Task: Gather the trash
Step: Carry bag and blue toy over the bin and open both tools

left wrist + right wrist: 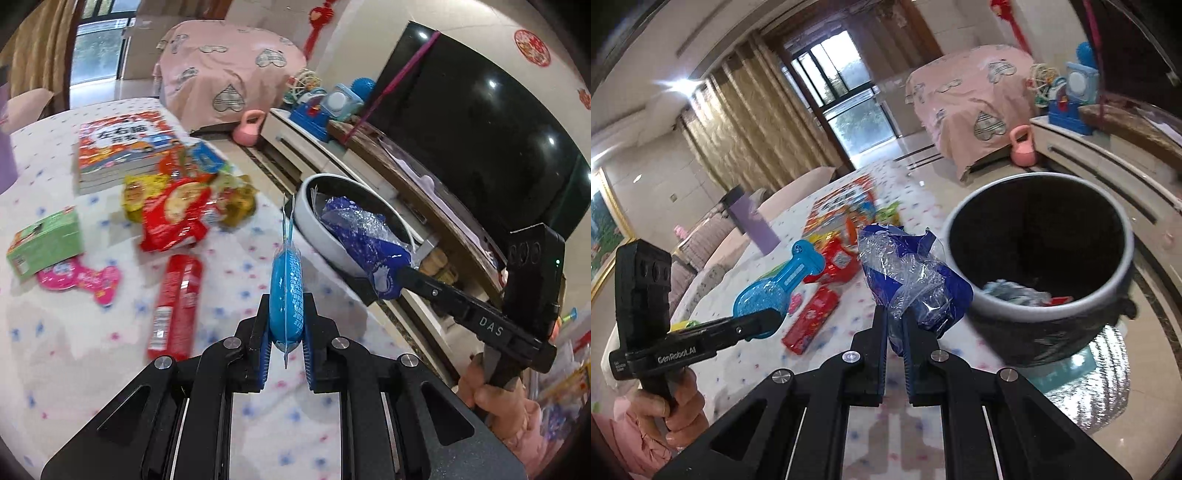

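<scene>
Nearby: bin (997,317) w/ scraps, snack packs (173,218).

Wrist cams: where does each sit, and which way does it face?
Left wrist: on the left gripper, looking down its fingers at the blue packet it clamps, the table and snack litter; the right gripper and its hand show at right.
Right wrist: on the right gripper, facing the blue wrapper it clamps and the trash bin; the left gripper and its hand show at left.
Shared: bin, table, both held items, pink-covered furniture.
</scene>
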### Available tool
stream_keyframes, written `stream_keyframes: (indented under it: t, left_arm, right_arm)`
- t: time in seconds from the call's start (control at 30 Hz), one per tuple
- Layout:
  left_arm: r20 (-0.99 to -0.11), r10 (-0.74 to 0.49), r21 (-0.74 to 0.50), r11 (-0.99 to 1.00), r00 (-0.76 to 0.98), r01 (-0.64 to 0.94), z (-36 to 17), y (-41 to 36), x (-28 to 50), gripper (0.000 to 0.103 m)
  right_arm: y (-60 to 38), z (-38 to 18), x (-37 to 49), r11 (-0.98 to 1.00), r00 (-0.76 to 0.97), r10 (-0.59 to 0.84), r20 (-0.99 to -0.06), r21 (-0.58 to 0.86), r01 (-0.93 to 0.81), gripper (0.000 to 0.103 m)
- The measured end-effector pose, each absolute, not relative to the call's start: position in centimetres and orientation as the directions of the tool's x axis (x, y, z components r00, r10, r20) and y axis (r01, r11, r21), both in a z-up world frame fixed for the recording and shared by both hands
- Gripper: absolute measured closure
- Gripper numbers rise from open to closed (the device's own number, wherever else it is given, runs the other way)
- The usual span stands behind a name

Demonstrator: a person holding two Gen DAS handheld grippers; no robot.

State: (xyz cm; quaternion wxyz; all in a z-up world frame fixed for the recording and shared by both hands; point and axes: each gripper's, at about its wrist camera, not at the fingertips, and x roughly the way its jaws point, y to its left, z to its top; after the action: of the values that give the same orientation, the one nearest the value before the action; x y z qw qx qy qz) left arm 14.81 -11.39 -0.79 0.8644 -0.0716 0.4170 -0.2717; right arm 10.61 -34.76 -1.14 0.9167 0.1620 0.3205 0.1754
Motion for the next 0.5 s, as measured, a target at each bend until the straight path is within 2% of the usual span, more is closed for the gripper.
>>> stream_keyframes:
  t: [0.5]
  left_arm:
    - [-0.691,-0.542,-0.305,0.819,0.479,0.486,0.2,-18.7,16.3,0.090]
  right_arm:
    - [-40.9,-0.4,11.0,0.909,0.785,0.331,-0.523,0.400,-0.116,0.096]
